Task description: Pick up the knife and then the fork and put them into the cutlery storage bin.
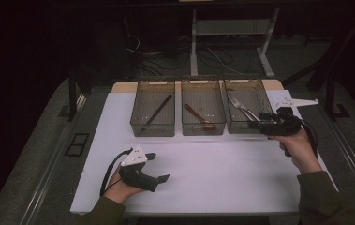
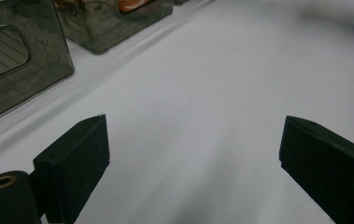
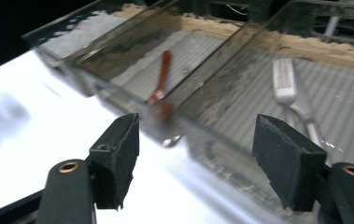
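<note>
Down at the near left of the white table [image 1: 203, 173], the left hand [image 1: 116, 187] rests low with its wrist on the surface, holding the left gripper [image 1: 159, 166] so it points to the right across the bare top. Its jaws stand wide apart with nothing between them, as the left gripper view shows, where the two nearest bins are cut off at the top edge. Farther back stand three clear bins in a row: the left bin [image 1: 152, 129] holds a dark stick-like utensil [image 1: 157, 112] whose kind is hard to make out, the middle bin [image 1: 203, 129] a brown spoon [image 1: 198, 116], and the right bin [image 1: 233, 126] the forks [image 1: 240, 108]. At the right, the right hand [image 1: 299, 150] is raised with the forearm coming up from the bottom edge, and the right gripper [image 1: 255, 123] points left at the near wall of the right bin. Its jaws stand open and empty; the forks lie inside the bin beyond them. The right gripper view is blurred, and a fork [image 3: 286, 86] shows there through the hazy bin wall, its handle cut off behind the right jaw.
</note>
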